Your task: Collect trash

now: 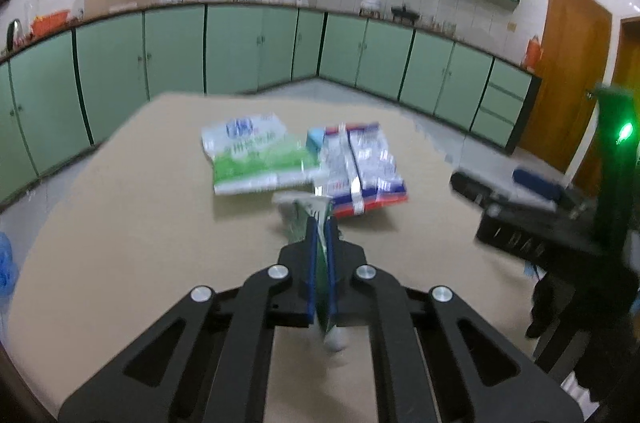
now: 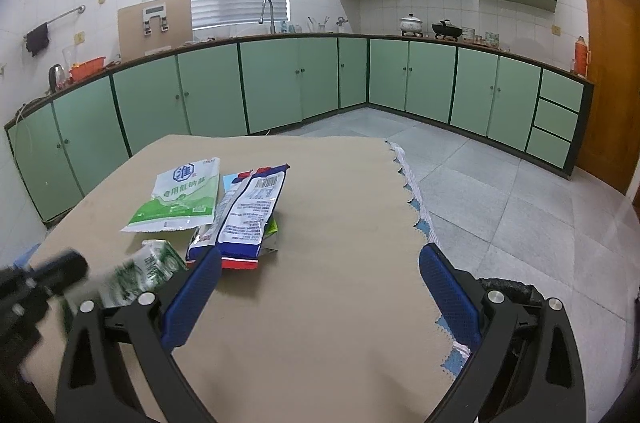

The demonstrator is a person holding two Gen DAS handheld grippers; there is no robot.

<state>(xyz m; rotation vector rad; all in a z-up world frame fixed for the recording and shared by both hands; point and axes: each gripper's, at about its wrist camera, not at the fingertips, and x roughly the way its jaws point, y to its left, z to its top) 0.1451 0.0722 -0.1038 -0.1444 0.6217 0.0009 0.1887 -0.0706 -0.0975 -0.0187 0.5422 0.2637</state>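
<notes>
At frame centre, the left claw [image 1: 319,239] clamped a crumpled green-and-white carton [image 1: 304,211]; the right claw [image 2: 320,287] stood apart over the beige cloth-covered counter [image 2: 340,303].

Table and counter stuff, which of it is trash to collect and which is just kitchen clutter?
Trash: green carton in the left gripper; green-and-white bag; blue-and-red wrapper.

Clutter: white pot, black wok, orange basin, kettle.

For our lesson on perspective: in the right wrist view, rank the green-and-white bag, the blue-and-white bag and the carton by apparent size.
1. Green-and-white bag and blue-and-white bag: alike, unranked.
2. Carton: smallest, though blurred and partly hidden.
</notes>
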